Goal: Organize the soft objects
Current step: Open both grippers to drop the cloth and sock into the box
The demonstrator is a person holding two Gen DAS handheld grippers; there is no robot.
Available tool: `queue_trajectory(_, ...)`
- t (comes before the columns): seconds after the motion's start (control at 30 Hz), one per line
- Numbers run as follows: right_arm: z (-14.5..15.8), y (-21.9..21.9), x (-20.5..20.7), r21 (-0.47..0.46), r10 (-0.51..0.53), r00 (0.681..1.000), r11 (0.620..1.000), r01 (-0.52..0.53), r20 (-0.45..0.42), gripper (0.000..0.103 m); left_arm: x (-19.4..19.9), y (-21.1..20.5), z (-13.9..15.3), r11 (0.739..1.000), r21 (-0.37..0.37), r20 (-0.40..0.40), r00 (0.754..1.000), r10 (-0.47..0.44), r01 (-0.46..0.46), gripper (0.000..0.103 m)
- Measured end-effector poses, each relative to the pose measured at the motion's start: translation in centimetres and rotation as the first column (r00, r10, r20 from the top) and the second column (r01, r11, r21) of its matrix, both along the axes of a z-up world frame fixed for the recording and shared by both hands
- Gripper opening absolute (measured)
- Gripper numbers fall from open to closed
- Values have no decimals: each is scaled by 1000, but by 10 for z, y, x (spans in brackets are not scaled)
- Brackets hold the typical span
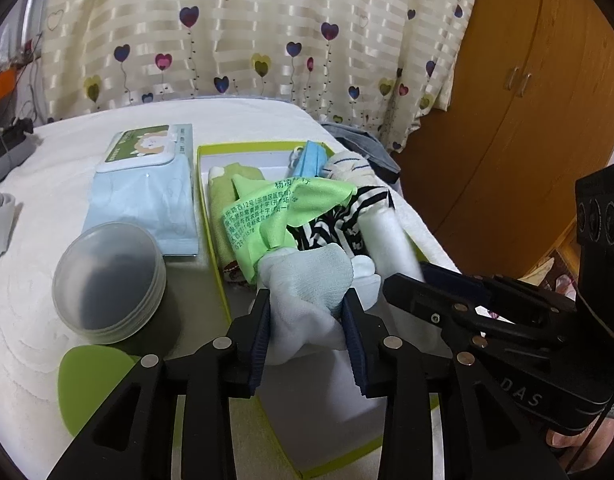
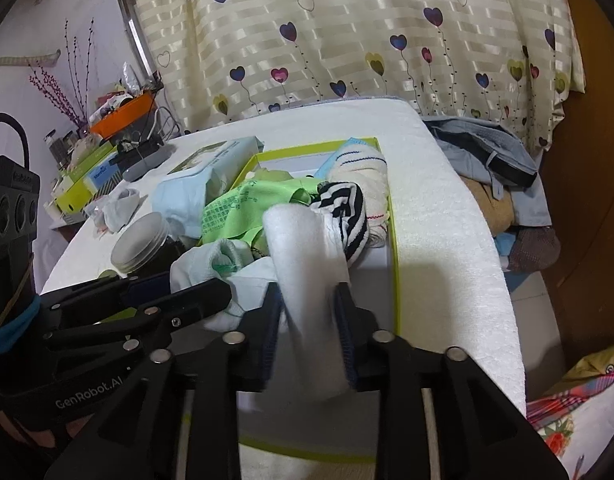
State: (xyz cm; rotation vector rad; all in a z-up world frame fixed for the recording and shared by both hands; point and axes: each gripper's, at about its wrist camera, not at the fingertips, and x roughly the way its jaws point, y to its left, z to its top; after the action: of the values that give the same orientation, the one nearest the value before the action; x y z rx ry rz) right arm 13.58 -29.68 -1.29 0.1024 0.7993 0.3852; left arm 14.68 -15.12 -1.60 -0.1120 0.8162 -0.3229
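A lime-edged open box (image 1: pixel 203 184) (image 2: pixel 395 264) on the white-towelled table holds soft things: a bright green printed cloth (image 1: pixel 279 212) (image 2: pixel 235 212), a black-and-white striped sock (image 1: pixel 335 220) (image 2: pixel 347 204), a cream striped roll (image 1: pixel 351 168) (image 2: pixel 363 168), an olive cloth (image 1: pixel 223 200) and a blue mask (image 1: pixel 309 158). My left gripper (image 1: pixel 307 320) is shut on a pale blue-white sock (image 1: pixel 307 284) (image 2: pixel 211 264) over the box's near end. My right gripper (image 2: pixel 307 320) is shut on a white sock (image 2: pixel 303 248) (image 1: pixel 387 236) beside it, just right of the left one.
A wet-wipes pack (image 1: pixel 147 184) (image 2: pixel 203 172) and a clear-lidded round jar (image 1: pixel 107 280) (image 2: pixel 141 242) lie left of the box, with a green lid piece (image 1: pixel 91 380) near me. A loose sock (image 2: pixel 121 206) lies at far left. Clothes (image 2: pixel 491 160) pile off the table's right edge.
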Motion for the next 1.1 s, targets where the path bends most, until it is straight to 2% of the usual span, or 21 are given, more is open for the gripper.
queue_trajectory(0.47, 19, 0, -25, -21, -28, 999, 999, 28, 36, 33, -29, 5, 15, 999, -23, 37, 999, -29, 30, 34)
queue_trajectory(0.6, 23, 3, -31, -26, -27, 999, 999, 28, 47, 33, -38, 8, 19, 999, -33, 47, 999, -27, 29, 39)
queue_trajectory(1.1, 35, 11, -48, -43, -24, 997, 999, 28, 78, 33, -57, 16, 27, 998, -36, 82, 995, -47, 51, 40)
